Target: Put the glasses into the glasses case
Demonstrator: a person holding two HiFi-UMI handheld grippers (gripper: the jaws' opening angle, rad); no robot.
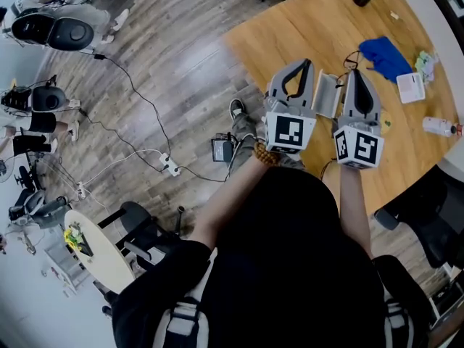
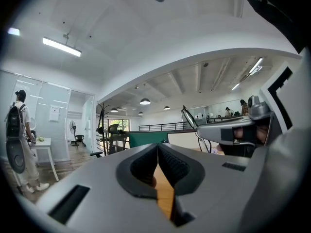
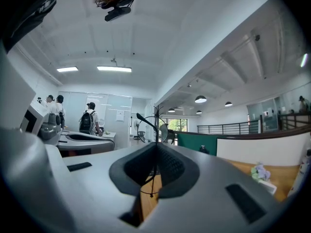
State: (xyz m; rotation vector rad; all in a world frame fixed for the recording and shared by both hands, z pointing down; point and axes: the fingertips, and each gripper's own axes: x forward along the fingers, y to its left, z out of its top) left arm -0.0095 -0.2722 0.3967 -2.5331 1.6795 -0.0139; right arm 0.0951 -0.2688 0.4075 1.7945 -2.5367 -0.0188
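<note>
Head view alone showed you the pale glasses case [image 1: 326,94] lying open on the wooden table [image 1: 304,20], between your left gripper [image 1: 301,67] and right gripper [image 1: 357,72]; what lay inside it could not be made out. A blue cloth [image 1: 385,55] lay just beyond. Right gripper view showed what that one could not: your claw had closed on the thin black glasses [image 3: 146,121], held clear of the case. Left gripper view showed your other claw closed, pads together on nothing.
</note>
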